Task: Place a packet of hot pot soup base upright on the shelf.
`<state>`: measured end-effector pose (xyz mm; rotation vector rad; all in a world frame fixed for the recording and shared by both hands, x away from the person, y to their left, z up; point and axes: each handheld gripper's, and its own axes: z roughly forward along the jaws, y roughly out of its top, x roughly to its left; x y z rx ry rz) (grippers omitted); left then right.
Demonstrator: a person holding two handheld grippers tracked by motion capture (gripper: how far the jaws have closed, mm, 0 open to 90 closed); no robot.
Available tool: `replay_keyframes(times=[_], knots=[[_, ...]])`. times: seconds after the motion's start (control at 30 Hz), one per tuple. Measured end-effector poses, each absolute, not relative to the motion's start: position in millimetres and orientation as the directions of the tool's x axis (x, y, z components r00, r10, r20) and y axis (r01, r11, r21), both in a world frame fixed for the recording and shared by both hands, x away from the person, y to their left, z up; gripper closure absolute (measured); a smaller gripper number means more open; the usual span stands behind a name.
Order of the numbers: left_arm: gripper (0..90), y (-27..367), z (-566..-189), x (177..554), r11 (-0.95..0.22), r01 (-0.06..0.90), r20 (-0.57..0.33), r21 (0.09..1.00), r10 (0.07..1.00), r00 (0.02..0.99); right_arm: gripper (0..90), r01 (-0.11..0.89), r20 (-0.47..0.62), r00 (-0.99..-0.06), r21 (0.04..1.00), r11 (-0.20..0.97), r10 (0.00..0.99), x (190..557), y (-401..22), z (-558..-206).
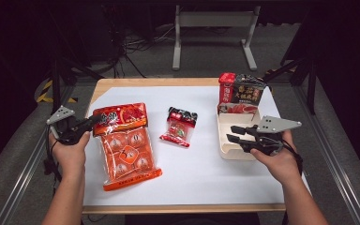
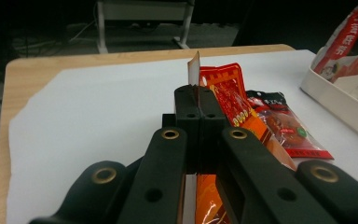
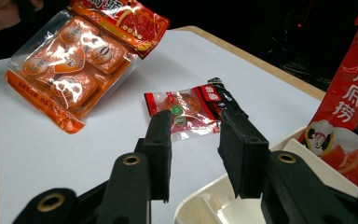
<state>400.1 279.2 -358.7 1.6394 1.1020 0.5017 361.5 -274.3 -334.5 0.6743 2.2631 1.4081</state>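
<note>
My left gripper (image 1: 90, 123) had its jaws clamped on the top edge of the big orange snack pack (image 1: 125, 145), tilting it up off the white sheet (image 1: 201, 164). My right gripper (image 1: 232, 133) hung with jaws partly apart and nothing between them over the cream tray (image 1: 225, 150), the small red packet (image 1: 180, 126) lying flat between pack and tray.

glossy plastic orange snack bag (image 1: 124, 145) (crinkled film), matt white paper sheet (image 1: 201, 159), wood table (image 1: 122, 83)

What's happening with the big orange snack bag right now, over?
Left gripper shut on the orange bag's top edge, that end tipped up. Right gripper open, empty, over the white tray. Small red packet lies beside it, apart.
</note>
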Motion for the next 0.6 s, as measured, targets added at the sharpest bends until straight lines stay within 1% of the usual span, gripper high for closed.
replay_keyframes(times=[0.17,0.33,0.53,0.6], knots=[[90.0,273,-344,391,-0.028,0.371,-0.187,0.928,0.828,0.528,64.7,0.191,-0.074,-0.807,0.906,0.377,0.585,360,-274,-332],[90.0,265,-330,382,-0.044,0.324,-0.157,0.945,0.808,0.568,64.3,0.223,-0.035,-0.808,0.906,0.36,0.588,359,-272,-330],[90.0,252,-313,368,-0.061,0.266,-0.122,0.962,0.775,0.62,61.3,0.211,-0.036,-0.812,0.912,0.351,0.582,356,-267,-324],[90.0,248,-308,364,-0.059,0.257,-0.124,0.965,0.758,0.64,60.5,0.211,-0.032,-0.813,0.914,0.346,0.581,356,-267,-323]])
